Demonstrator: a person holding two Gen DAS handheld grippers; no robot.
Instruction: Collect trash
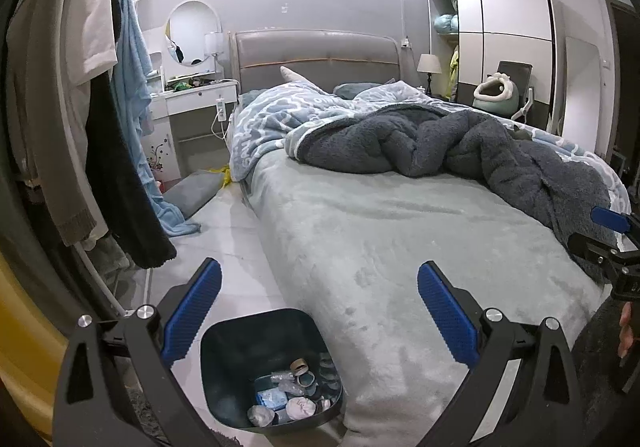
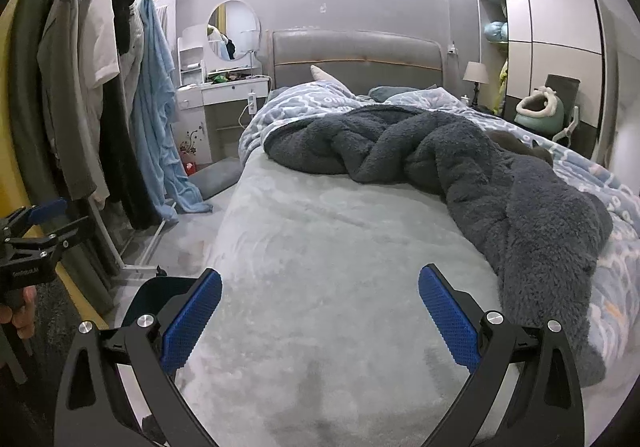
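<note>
You held both grippers wide open and empty by the bed.

Your left gripper (image 1: 320, 311) hung right above the dark bin (image 1: 272, 367), with the trash (image 1: 288, 399) lying in its bottom. Your right gripper (image 2: 320, 311) hung over the bare sheet (image 2: 320, 247). Farther ahead lay the fuzzy gray blanket (image 2: 440, 159), then the headboard (image 2: 356, 55).

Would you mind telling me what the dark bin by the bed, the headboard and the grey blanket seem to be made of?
The bin looks like moulded plastic: smooth, thin walls with a dull teal sheen. The headboard appears padded in grey leather or a leather-like covering, smooth and faintly glossy with a stitched seam; which one is unclear. The grey blanket looks like thick fleece or sherpa, with a nubby, matte pile.
</note>
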